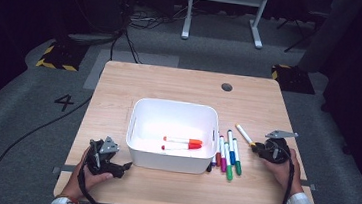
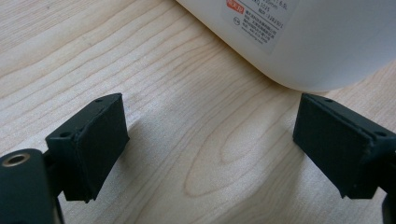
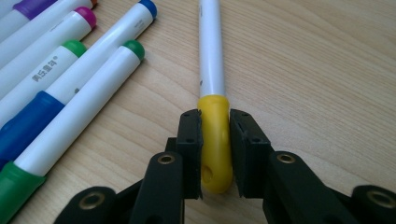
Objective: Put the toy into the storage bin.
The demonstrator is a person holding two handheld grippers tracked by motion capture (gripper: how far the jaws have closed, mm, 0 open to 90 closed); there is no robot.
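The right gripper (image 3: 215, 140) has its two black jaws pinched on the yellow cap of a white-barrelled marker (image 3: 211, 60), pads flat against either side of the glossy plastic. That marker lies alone on the pale wooden table (image 1: 180, 84), at the right of the scene, its barrel pointing away and to the left from the gripper (image 1: 263, 149).

The risk, as I see it: the grip is on the cap alone, right at one end. Lift from there and the long barrel may droop or swing, and a smooth rounded cap could slip between the pads or even pull off the pen.

Just to the left of it, a row of similar markers (image 1: 227, 155) lies side by side, white round barrels with green, blue, magenta and purple caps and ends, close enough that a swinging barrel could knock them rolling. They lie against the right wall of a white rounded-corner plastic bin (image 1: 139, 128) in the middle of the table. Inside it lie two markers with orange and red caps (image 1: 182, 143), so the yellow one probably belongs in there too; a low carry could clip that rim.

Over on the near left, the left gripper (image 2: 210, 140) sits with its jaws spread wide, nothing between them but bare wood grain, the bin's curved matte corner (image 2: 303, 51) just beyond.
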